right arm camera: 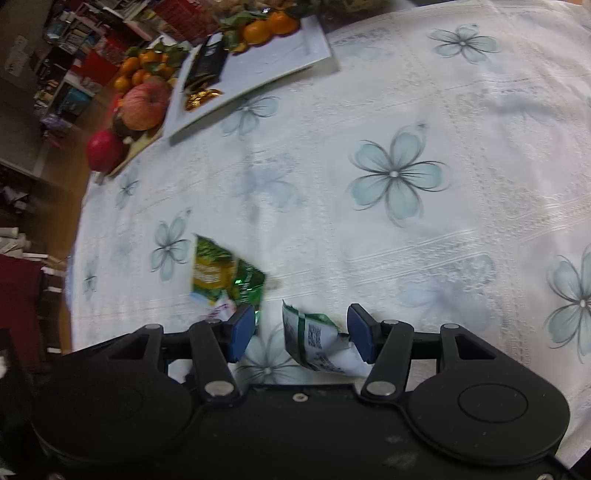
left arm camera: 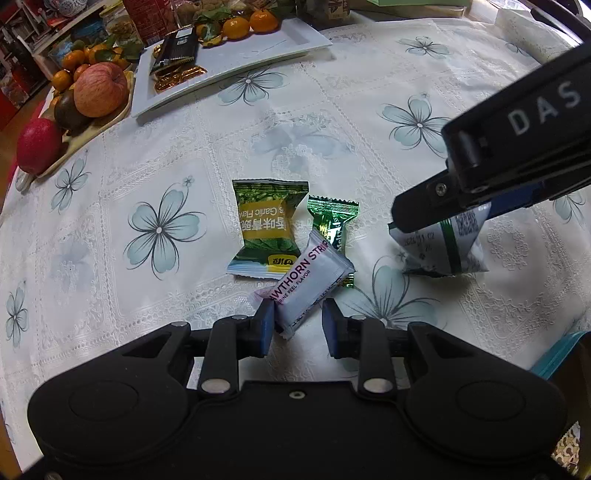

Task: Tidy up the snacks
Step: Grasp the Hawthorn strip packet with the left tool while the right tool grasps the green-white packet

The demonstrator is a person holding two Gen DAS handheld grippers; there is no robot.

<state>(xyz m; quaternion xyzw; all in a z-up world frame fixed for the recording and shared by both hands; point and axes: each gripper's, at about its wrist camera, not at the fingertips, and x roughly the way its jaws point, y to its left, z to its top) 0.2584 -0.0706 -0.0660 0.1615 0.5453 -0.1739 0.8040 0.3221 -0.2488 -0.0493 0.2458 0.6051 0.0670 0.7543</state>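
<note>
A white hawthorn strip packet [left arm camera: 310, 284] lies on the flowered tablecloth, its lower end between the fingers of my left gripper [left arm camera: 299, 328]. The left pad is at its edge and the right pad stands clear, so the gripper is open. Beside it lie a green garlic-flavour packet [left arm camera: 264, 229] and a green foil candy [left arm camera: 330, 221]. To the right, a white and green packet [left arm camera: 443, 251] stands tilted under my right gripper's fingers [left arm camera: 417, 210]. In the right wrist view that packet [right arm camera: 317, 339] sits between the pads of my right gripper [right arm camera: 301, 332], near the right pad with a gap on the left; the gripper is open.
A white rectangular tray [left arm camera: 258, 55] at the back left holds a black packet [left arm camera: 177, 46], gold-wrapped sweets [left arm camera: 177, 75] and tangerines [left arm camera: 247, 24]. Left of it a fruit plate carries an apple [left arm camera: 99, 88] and a red fruit [left arm camera: 38, 146]. A teal object [left arm camera: 557, 354] lies at the lower right.
</note>
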